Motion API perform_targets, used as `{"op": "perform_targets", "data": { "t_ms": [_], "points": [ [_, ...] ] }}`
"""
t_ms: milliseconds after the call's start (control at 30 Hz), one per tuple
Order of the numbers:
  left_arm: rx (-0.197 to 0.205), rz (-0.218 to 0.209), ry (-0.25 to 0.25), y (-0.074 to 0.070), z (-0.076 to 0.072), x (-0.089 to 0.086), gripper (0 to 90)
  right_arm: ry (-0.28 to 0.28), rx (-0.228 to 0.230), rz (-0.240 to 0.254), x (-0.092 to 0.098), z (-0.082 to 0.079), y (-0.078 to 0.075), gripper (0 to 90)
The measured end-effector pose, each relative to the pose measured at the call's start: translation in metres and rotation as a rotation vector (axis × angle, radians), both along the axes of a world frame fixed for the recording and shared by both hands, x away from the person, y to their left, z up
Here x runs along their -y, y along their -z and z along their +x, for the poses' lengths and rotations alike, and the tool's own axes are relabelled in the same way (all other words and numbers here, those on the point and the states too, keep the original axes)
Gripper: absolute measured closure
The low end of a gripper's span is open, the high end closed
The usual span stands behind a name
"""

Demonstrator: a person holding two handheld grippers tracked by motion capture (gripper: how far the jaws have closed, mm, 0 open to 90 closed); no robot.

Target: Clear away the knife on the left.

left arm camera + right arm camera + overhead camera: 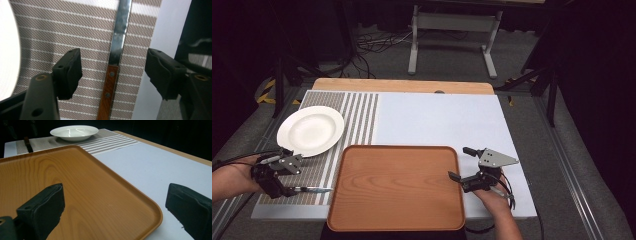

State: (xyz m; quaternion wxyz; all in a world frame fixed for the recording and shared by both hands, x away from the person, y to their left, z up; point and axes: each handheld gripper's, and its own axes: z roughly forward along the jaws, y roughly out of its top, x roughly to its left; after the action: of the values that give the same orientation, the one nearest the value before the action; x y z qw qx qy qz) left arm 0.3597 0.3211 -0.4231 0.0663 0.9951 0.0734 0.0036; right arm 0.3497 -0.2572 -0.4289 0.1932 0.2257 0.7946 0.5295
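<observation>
So the left claw [113,72] hangs spread right over the wooden-handled knife [110,85] on the striped placemat [37,47]; handle sits between both jaws, untouched, blade running straight ahead toward the tray [397,187].

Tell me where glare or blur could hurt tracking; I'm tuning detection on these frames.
Left gripper view: the knife blade carries bright glare, and the plate edge is blown out white. Right gripper view: reflections streak the plate, and the near gripper looks soft. High view: evenly lit table, dark surroundings.
</observation>
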Motion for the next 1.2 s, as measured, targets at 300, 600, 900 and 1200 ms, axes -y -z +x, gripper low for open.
{"op": "perform_targets", "data": {
  "t_ms": [300,600,900,1200],
  "points": [
    [-0.011,0.081,0.044,0.008,0.0,0.001,43.4,-0.003,-0.002,-0.005,-0.001,0.0,0.001,2.9],
    [-0.025,0.117,0.065,0.014,-0.001,0.001,54.4,-0.003,-0.004,0.005,0.001,0.0,0.0,2.9],
    [-0.015,0.146,0.093,0.019,0.0,0.003,66.0,-0.003,-0.008,0.014,0.003,0.001,0.0,3.3],
    [-0.019,0.164,0.134,0.025,0.0,0.004,76.6,-0.003,-0.013,0.03,0.004,0.001,0.0,3.5]
  ]
}}
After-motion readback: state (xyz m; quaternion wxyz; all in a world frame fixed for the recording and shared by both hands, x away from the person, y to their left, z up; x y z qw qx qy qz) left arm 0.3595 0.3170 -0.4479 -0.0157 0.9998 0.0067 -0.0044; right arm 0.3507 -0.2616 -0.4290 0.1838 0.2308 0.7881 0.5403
